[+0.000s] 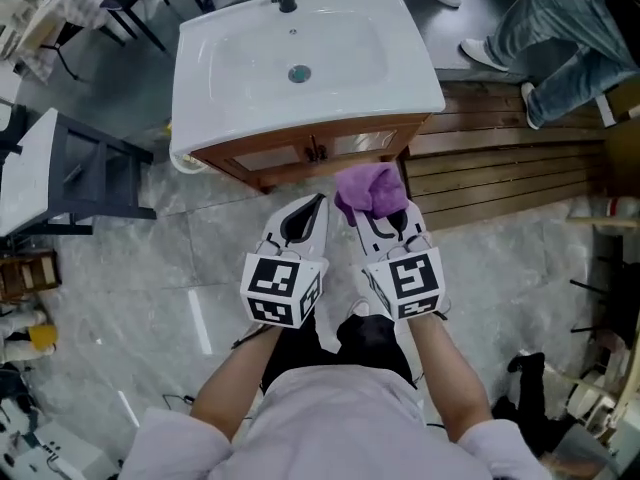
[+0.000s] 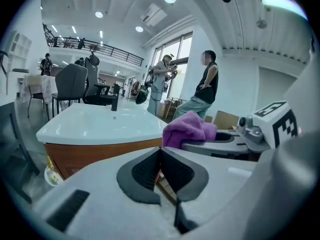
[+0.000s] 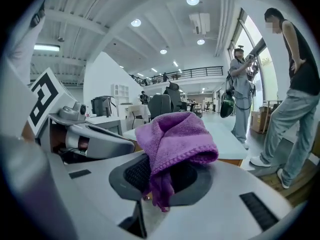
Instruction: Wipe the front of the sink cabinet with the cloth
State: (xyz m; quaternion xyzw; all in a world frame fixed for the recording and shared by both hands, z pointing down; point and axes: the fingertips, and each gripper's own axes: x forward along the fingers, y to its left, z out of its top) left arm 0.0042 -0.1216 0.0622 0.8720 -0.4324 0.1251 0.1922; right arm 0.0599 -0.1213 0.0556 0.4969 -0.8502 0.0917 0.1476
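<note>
The right hand-held gripper (image 3: 159, 179) is pinching the purple cloth (image 3: 175, 139); a bunched fold stands above its jaws and a tail hangs down between them. In the head view the cloth (image 1: 370, 190) sits just before the right end of the sink cabinet (image 1: 290, 158) front, below the white basin (image 1: 300, 28); whether it touches the wood I cannot tell. The left hand-held gripper (image 2: 160, 156) has its 2 jaws pressed together on nothing; it hangs just before the middle of the sink cabinet, beside the right one. The step in hand looks like bringing the cloth up to the front, with wiping not clearly begun; the next move calls for pressing the fold flat against the door panel and sweeping it across the sink cabinet. No brand or readable writing shows; there are only black-and-white square markers on each gripper's cube (image 1: 283, 286).
</note>
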